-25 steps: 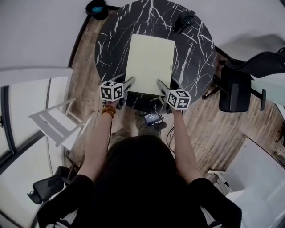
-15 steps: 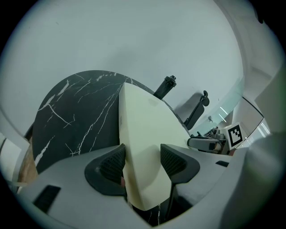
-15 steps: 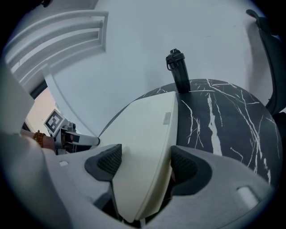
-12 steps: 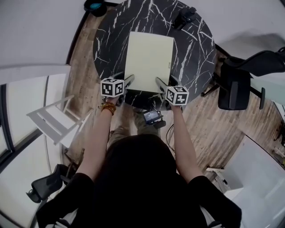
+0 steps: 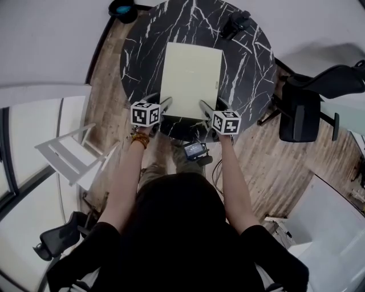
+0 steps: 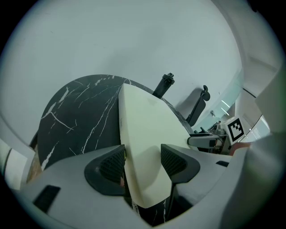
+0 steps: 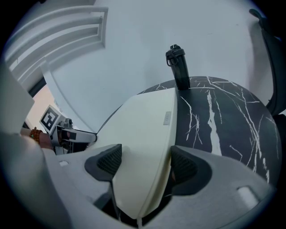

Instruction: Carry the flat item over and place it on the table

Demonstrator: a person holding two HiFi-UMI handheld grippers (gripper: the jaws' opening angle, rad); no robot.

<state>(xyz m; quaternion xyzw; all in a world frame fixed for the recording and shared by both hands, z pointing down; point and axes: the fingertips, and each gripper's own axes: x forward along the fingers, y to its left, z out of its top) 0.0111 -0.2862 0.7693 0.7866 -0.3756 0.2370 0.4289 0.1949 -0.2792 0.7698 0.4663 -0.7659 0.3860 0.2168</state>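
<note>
A pale yellow flat board (image 5: 191, 80) lies lengthwise over the round black marble table (image 5: 142, 51). My left gripper (image 5: 163, 106) holds its near left corner and my right gripper (image 5: 206, 108) its near right corner. In the left gripper view the board (image 6: 143, 129) runs between the jaws of the left gripper (image 6: 143, 163), which are shut on it above the table (image 6: 76, 120). The right gripper view shows the board (image 7: 143, 134) clamped the same way in the right gripper (image 7: 145, 163). Whether the board's far end touches the table cannot be told.
A dark bottle (image 5: 236, 23) stands at the table's far right edge, just beyond the board (image 7: 178, 67). A black office chair (image 5: 308, 108) is right of the table, a white rack (image 5: 68, 154) to the left, and a round blue-black object (image 5: 122, 8) sits on the floor at the far left.
The board and both grippers have shifted slightly forward over the table since a second ago. Over the last half second almost nothing has moved.
</note>
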